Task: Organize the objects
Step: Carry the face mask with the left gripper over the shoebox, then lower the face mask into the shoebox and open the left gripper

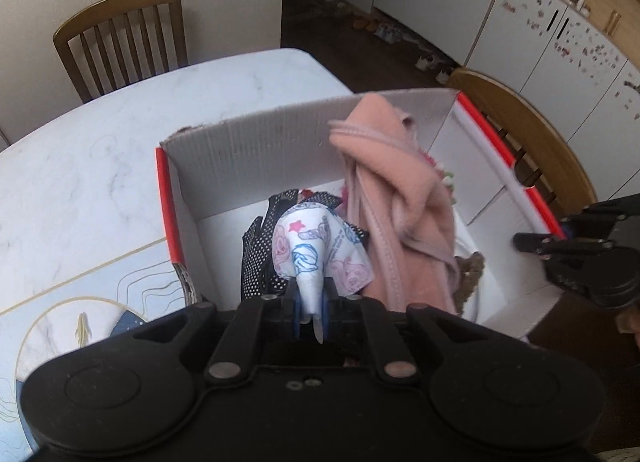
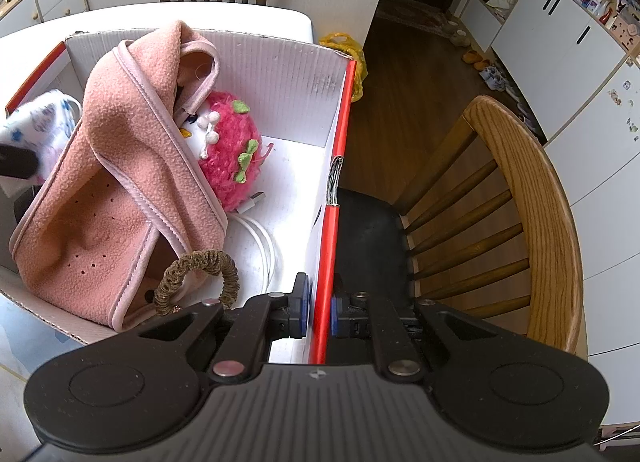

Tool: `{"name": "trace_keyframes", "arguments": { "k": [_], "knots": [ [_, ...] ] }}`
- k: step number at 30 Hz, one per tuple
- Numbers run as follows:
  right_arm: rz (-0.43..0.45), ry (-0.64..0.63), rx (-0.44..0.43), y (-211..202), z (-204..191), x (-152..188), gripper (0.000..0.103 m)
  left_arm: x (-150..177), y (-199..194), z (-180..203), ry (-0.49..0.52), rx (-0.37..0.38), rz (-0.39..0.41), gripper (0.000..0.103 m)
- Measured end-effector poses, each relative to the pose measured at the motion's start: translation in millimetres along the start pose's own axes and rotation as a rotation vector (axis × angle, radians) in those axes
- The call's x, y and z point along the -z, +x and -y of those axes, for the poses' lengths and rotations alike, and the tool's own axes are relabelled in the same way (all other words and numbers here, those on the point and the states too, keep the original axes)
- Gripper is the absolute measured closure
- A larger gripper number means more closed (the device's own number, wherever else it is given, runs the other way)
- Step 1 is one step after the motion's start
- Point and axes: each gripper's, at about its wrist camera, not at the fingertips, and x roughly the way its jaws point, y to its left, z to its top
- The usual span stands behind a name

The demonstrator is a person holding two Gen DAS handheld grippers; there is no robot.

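Organizing looks mostly done: the box (image 2: pixel 280 74) is already holding a pink fleece (image 2: pixel 120 166), plush toy (image 2: pixel 232 150), cable (image 2: pixel 260 246) and hair tie (image 2: pixel 200 274). The left gripper (image 1: pixel 310 302) fingers are pinching a printed cloth (image 1: pixel 316 250) over the box, at 6 o'clock in its view, seemingly the last item. The right gripper (image 2: pixel 319 312) fingers are clamping the box wall; only its view is showing toy and cable, while the left view alone is showing the dotted fabric (image 1: pixel 260 262) and bare desk (image 1: pixel 100 142).

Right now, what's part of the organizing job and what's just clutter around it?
In the job:
- white cardboard box with red edges, right gripper clamping its wall
- printed white cloth in left gripper
- pink fleece bag
- fuzzy pink plush
- white cable
- brown hair tie

Bystanders:
- wooden chair
- marble table
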Motion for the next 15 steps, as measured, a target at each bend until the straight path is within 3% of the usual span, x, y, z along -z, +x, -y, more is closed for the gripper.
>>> {"name": "trace_keyframes", "arguments": {
  "k": [15],
  "knots": [
    [0.004,0.004,-0.004,0,-4,0,0.093,1,21,0,0.025,-0.048,-0.066,0.082]
  ]
}}
